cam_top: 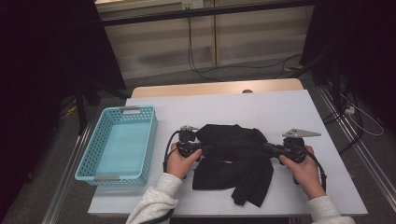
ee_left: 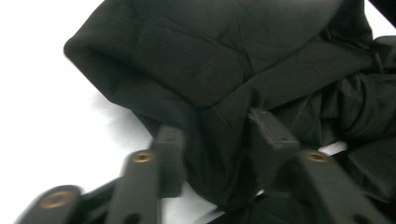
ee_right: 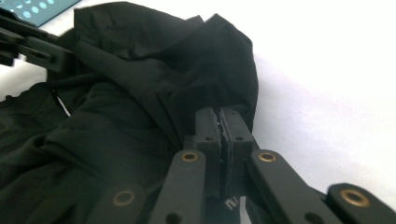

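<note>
Right gripper is clamped on the black garment's edge; left gripper, right of the blue basket, straddles a fold, jaws apart.

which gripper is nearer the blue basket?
Left. The left gripper is at the black cloth's edge nearest the blue basket; the right gripper is at the cloth's far edge.

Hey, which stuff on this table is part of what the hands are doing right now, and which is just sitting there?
In use:
- black garment
- left gripper, a fold between its jaws
- right gripper, shut on the cloth's edge

Lying about:
- blue basket, apart from the cloth
- cables on the floor
</note>
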`<action>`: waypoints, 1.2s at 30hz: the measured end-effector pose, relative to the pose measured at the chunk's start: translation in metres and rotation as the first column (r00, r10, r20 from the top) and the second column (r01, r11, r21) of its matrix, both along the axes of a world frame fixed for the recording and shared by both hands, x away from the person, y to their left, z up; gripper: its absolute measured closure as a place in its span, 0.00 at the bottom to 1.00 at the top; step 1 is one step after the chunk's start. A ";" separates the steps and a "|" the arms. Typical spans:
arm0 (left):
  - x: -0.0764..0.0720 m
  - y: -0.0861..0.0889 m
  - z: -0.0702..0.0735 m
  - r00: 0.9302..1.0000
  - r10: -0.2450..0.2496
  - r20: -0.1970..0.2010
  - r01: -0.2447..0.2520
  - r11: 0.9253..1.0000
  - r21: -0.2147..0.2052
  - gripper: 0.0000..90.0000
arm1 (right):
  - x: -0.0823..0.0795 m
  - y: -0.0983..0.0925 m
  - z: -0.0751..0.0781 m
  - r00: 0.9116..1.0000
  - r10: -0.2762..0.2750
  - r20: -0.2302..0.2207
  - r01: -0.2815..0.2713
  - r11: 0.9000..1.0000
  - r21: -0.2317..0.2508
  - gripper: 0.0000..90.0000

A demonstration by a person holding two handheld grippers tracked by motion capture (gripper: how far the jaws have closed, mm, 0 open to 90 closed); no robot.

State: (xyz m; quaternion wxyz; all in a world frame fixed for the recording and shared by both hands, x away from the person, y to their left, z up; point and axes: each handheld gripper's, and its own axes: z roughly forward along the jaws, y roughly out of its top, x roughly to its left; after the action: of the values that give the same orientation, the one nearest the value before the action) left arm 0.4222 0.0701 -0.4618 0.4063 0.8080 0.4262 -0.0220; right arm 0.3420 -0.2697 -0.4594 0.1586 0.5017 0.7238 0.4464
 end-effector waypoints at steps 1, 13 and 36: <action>-0.001 -0.001 0.000 1.000 -0.003 -0.004 0.003 1.000 -0.007 0.79 | 0.000 0.000 0.001 1.000 -0.004 0.002 0.004 1.000 0.000 0.97; 0.000 0.042 0.026 0.998 0.063 -0.003 -0.063 0.996 -0.068 0.93 | -0.003 -0.017 0.015 0.997 -0.048 0.064 0.047 0.999 0.026 0.80; 0.014 0.059 0.025 0.990 0.140 -0.029 -0.140 0.990 -0.025 0.93 | 0.052 0.003 0.008 0.999 -0.017 0.033 0.020 0.996 -0.085 0.60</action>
State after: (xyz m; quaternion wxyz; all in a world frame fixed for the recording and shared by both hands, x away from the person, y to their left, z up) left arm 0.4358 0.1291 -0.4367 0.4119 0.7701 0.4869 -0.0100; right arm 0.3936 -0.2671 -0.4519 0.1957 0.4937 0.7350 0.4216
